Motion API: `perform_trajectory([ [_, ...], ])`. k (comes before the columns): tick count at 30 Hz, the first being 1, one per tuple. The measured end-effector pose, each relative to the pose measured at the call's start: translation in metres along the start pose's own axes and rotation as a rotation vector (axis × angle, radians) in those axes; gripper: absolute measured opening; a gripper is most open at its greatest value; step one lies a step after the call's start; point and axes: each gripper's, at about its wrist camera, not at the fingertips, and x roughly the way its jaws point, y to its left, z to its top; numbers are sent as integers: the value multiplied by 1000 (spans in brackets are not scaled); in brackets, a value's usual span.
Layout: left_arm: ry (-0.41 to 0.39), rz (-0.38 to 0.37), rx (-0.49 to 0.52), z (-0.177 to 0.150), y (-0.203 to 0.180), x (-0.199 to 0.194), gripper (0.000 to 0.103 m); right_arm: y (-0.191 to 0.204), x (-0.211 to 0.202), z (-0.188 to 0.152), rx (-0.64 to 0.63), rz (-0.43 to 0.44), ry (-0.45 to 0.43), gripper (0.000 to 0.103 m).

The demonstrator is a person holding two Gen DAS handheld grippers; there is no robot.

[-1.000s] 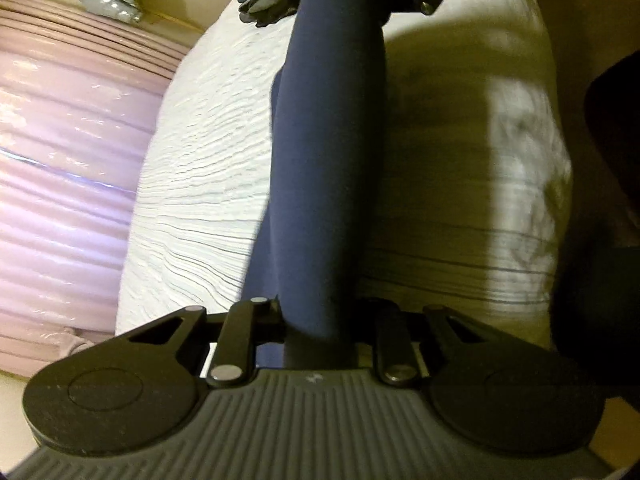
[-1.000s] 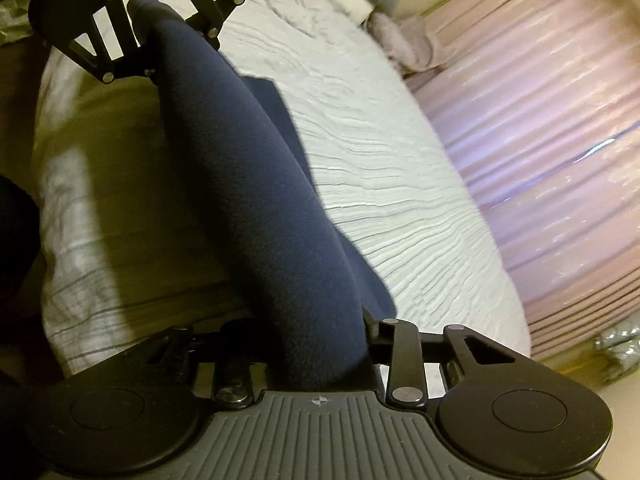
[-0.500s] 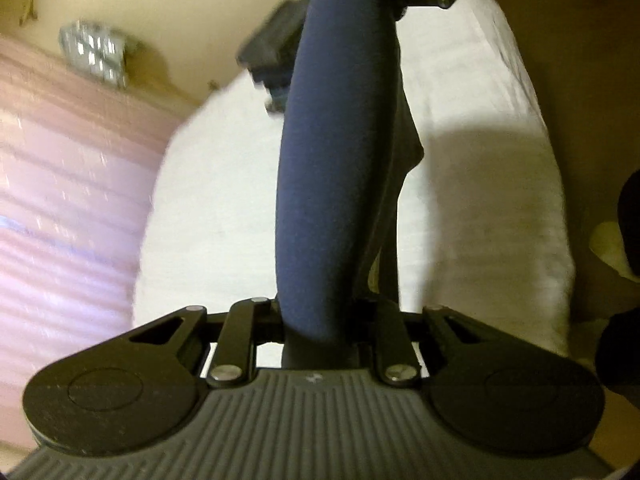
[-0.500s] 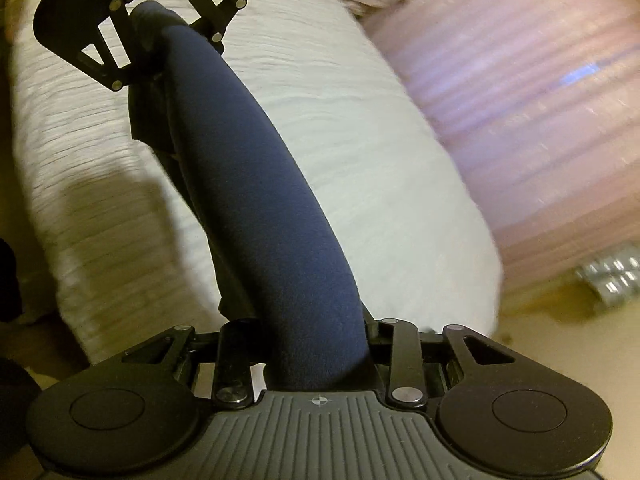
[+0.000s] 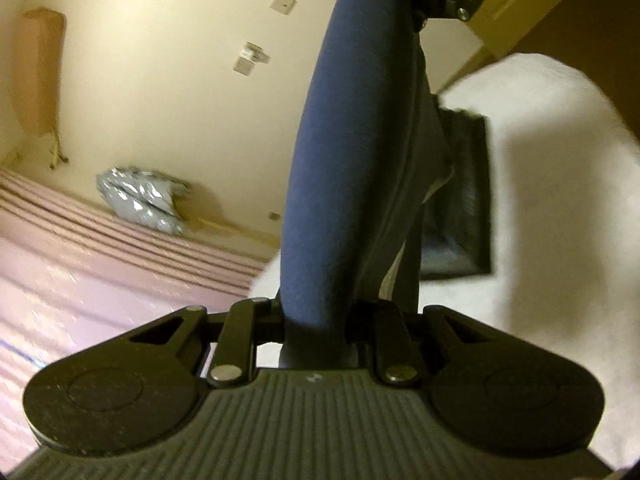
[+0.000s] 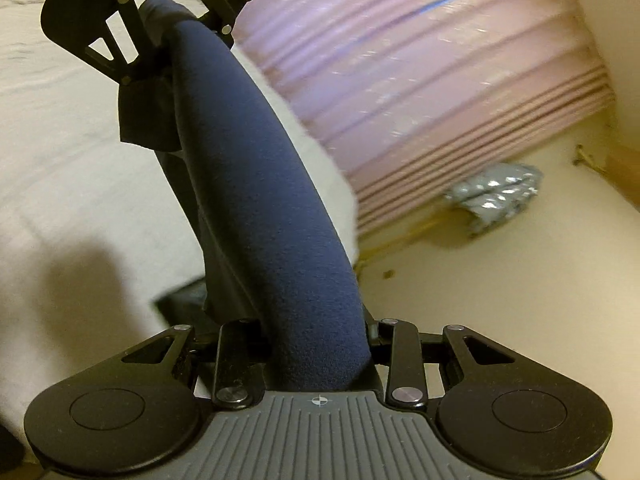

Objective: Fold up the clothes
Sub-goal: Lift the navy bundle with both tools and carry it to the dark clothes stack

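Left gripper (image 5: 316,328) has its jaws clamped on one end of the navy garment (image 5: 352,168). Right gripper (image 6: 320,356) grips the other end, cloth stretched between them above the white bed (image 6: 60,128). Judged early: garment raised, no fold laid.

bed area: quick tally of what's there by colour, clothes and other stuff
Navy: 1, the garment stretched between the left hand-held gripper and the right hand-held gripper.
Dark grey: 1, folded cloth.
White: 1, bed cover.
Pink: 1, curtain.
Silver: 1, bag.
Total: 5
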Motion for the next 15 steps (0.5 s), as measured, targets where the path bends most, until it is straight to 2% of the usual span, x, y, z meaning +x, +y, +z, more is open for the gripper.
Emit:
perform_trajectory([
  [4, 40, 37, 17, 54, 29, 97, 19, -68, 67, -52, -4, -23, -36, 33],
  [10, 108, 132, 21, 110, 56, 207, 20, -149, 198, -92, -25, -52, -106, 33],
  [13, 116, 140, 17, 123, 37, 250, 20, -160, 237, -121, -33, -88, -139, 33],
  [15, 130, 97, 30, 124, -2, 283, 21, -143, 262, -150, -42, -80, -133, 34],
])
